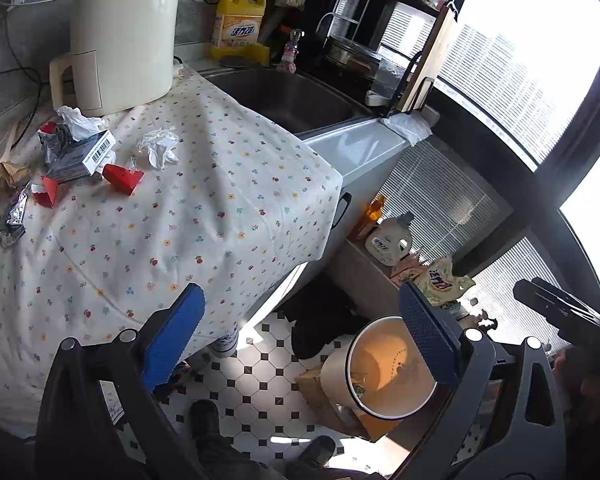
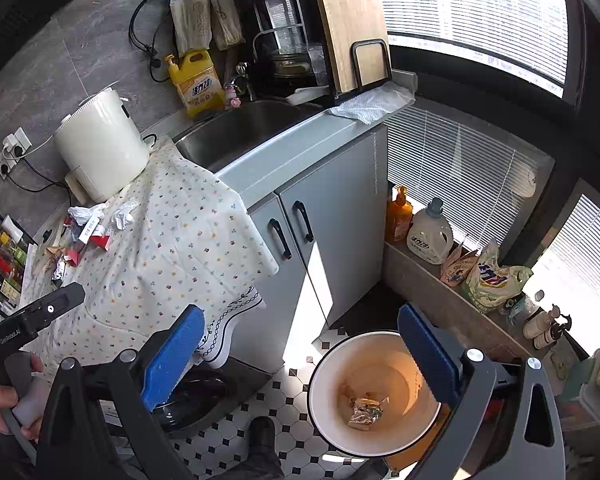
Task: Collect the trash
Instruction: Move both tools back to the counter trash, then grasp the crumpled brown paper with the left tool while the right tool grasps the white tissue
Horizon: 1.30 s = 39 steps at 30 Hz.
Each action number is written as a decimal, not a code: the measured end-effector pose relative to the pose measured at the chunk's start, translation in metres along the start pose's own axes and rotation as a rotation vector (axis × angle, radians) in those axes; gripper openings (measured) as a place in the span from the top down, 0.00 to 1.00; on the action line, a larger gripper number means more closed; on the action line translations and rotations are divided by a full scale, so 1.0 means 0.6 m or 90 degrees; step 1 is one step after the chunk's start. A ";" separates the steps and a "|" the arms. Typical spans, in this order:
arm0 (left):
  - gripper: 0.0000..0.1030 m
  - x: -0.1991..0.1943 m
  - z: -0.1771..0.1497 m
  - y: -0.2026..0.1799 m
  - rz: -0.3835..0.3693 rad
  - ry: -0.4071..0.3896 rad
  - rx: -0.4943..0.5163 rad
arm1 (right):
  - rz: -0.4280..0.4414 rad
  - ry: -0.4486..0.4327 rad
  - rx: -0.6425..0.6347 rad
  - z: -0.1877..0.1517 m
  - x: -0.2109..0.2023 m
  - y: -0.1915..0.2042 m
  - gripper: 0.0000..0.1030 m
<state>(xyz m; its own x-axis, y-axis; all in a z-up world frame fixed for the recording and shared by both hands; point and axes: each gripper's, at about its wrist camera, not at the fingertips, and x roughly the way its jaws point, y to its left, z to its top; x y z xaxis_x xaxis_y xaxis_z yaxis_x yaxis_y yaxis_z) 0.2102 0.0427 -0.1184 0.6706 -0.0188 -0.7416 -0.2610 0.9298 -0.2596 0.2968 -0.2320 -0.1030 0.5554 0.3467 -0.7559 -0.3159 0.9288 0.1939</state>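
Both our grippers hang over the floor with nothing between them: the left gripper (image 1: 302,330) has its blue-padded fingers (image 1: 176,332) spread wide, and the right gripper (image 2: 300,350) has its fingers (image 2: 174,354) just as far apart. Below them, on the black-and-white tiled floor (image 2: 228,436), stands the round white bin with an orange-lit inside (image 2: 324,372), mouth up; crumpled wrappers (image 2: 364,408) lie at its bottom.

On the worktop under the flower-print white cloth (image 1: 188,216), we see the rest of the trash clustered near the cream plastic kettle (image 1: 124,36). Largest is a flat blue-and-white carton with a barcode (image 1: 88,154), its long axis slanting toward the kettle, leaning on other scraps. Beside it lie two crumpled white tissues (image 1: 158,146), two torn red paper boxes (image 1: 122,176), and a crushed silver foil wrapper (image 1: 14,216) near the cloth's left edge.
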 end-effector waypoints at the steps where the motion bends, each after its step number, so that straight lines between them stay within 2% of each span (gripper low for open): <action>1: 0.07 -0.006 0.003 0.015 0.006 -0.005 -0.007 | 0.002 -0.006 -0.007 0.006 0.002 0.016 0.08; 12: 0.07 -0.064 0.031 0.196 0.065 -0.063 -0.081 | 0.038 -0.056 -0.070 0.062 0.026 0.185 0.07; 20: 0.07 -0.088 0.050 0.326 0.087 -0.102 -0.133 | 0.034 -0.086 -0.124 0.086 0.052 0.308 0.07; 27: 0.07 -0.087 0.075 0.433 0.090 -0.126 -0.156 | 0.047 -0.103 -0.097 0.103 0.088 0.379 0.07; 31: 0.07 -0.076 0.094 0.488 0.091 -0.127 -0.158 | 0.027 -0.103 -0.090 0.111 0.116 0.421 0.07; 33: 0.10 -0.069 0.104 0.514 0.090 -0.126 -0.159 | 0.020 -0.106 -0.101 0.113 0.127 0.442 0.07; 37: 0.23 -0.048 0.125 0.557 0.080 -0.112 -0.169 | 0.032 -0.101 -0.126 0.119 0.148 0.479 0.07; 39: 0.26 -0.033 0.135 0.575 0.079 -0.104 -0.173 | 0.030 -0.096 -0.132 0.123 0.159 0.493 0.07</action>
<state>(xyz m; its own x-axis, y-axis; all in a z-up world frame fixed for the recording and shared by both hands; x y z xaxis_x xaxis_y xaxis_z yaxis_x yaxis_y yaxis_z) 0.1631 0.3937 -0.1431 0.7192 0.1673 -0.6743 -0.5075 0.7894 -0.3454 0.3133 0.0855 -0.0718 0.6397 0.4182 -0.6449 -0.4862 0.8700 0.0819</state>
